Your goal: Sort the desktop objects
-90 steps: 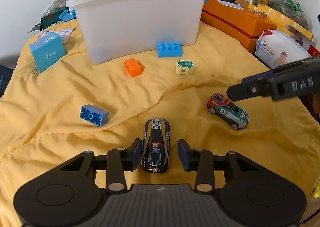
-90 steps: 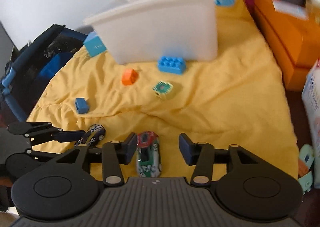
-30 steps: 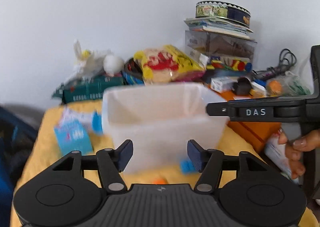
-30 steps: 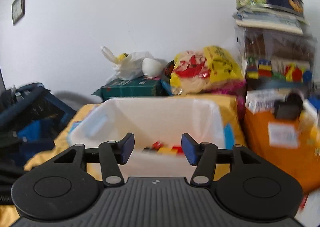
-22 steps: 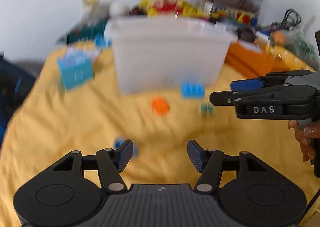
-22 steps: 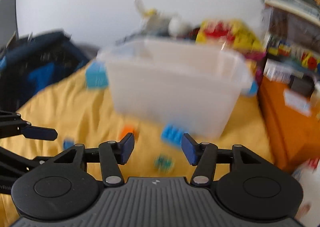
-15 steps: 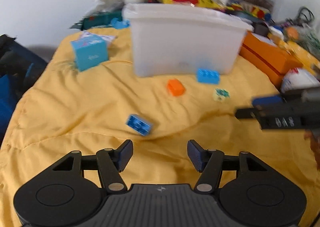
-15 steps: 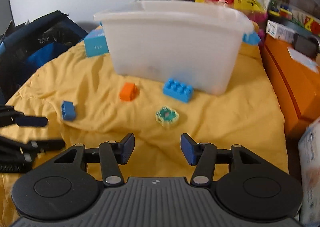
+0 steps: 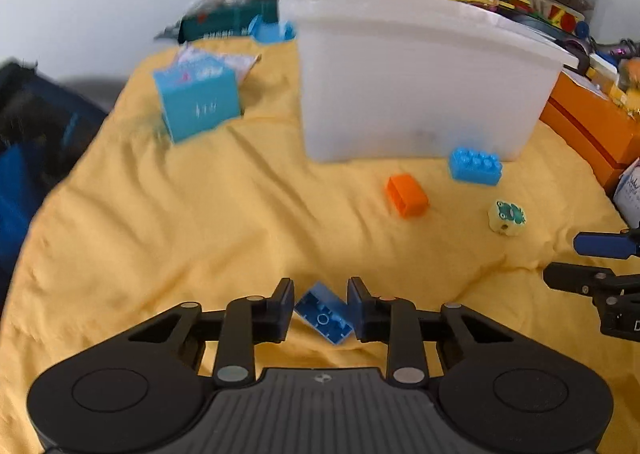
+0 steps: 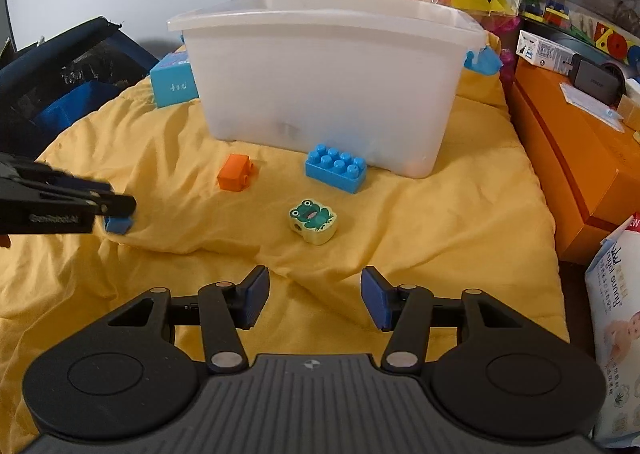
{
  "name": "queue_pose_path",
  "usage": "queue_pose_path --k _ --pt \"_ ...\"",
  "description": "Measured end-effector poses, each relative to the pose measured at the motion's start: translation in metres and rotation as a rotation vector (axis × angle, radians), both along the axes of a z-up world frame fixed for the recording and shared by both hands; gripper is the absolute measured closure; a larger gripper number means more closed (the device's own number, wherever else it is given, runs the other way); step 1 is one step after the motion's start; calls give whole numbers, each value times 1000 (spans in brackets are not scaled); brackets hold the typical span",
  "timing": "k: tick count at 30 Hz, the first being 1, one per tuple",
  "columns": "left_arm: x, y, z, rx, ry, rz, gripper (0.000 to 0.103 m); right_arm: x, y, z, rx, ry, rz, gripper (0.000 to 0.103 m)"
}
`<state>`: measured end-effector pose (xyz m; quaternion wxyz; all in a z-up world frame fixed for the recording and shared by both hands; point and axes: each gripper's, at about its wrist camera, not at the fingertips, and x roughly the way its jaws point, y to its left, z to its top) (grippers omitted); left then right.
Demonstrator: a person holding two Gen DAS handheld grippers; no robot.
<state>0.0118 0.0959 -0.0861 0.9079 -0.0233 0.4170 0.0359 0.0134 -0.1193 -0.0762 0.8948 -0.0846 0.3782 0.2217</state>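
While our left tongs (image 9: 319, 308) close around the small blue brick (image 9: 324, 317), it lies right between the jaws on the yellow blanket (image 9: 200, 238), its long axis slanting across the gap, so a corner may meet a pad first; we cannot tell whether the pads press yet. Our right tongs (image 10: 315, 301) stand released and empty, with the frog block (image 10: 313, 221) just ahead of them, nearer than the orange brick (image 10: 235, 173) or the big blue brick (image 10: 336, 168) by the white bin (image 10: 320, 93). Only the right view shows the left tongs from the side, hiding most of the brick.
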Motion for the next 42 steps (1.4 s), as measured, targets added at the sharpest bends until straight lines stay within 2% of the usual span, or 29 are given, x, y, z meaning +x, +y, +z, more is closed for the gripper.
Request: queue_pose_path --k 1,2,3,5,8,11,14,16,18,22,25,28,31,33,35,37,39,40,41,42 --pt "-4 -1 -2 -6 -2 -19 75 0 0 1 -1 -3 2 49" --pt "-6 -3 -4 -10 3 -37 83 -1 1 2 -2 -9 3 49" --pt "-9 -5 -5 -7 11 -52 85 -1 1 2 -4 -14 4 49" --pt "-13 -8 -5 -19 1 -81 86 -1 1 3 -3 -19 2 49" --pt "-15 -11 4 -132 -28 -128 86 0 0 2 -3 -21 -10 49" --pt "-14 -26 11 -256 -34 -230 86 1 -1 2 -4 -23 -21 49" --pt "-15 -43 3 -275 -6 -316 86 4 -1 4 -8 -27 -28 49" --pt "-15 -44 -12 -284 48 -325 86 5 -1 5 -11 -33 -27 49" --pt "-18 -38 -18 -298 45 -308 83 7 0 6 -15 -38 -22 48" --pt "-25 -32 -14 -217 19 -297 77 11 6 7 -19 -43 -2 48" --pt "-29 -26 -12 -213 13 -287 76 19 17 8 -12 -46 35 48" --pt "-34 -22 -10 -183 5 -279 66 33 29 16 35 -47 64 49" --pt "-39 -19 -9 -180 -3 -273 66 54 45 17 59 -46 75 51" --pt "-41 -17 -8 -172 -9 -260 66 67 58 13 57 -30 77 58" --pt "-44 -16 -5 -159 -21 -248 66 79 70 5 57 27 86 68" --pt "-49 -17 1 -146 -43 -254 66 85 76 -5 59 82 88 69" --pt "-54 -20 7 -119 -68 -270 66 86 79 -8 78 90 92 70" --pt "-55 -21 9 -104 -74 -278 66 85 82 -8 74 86 105 73" --pt "-56 -23 10 -88 -79 -285 66 85 86 -7 69 85 125 84" --pt "-56 -24 11 -75 -82 -290 66 83 90 -6 56 82 148 84"
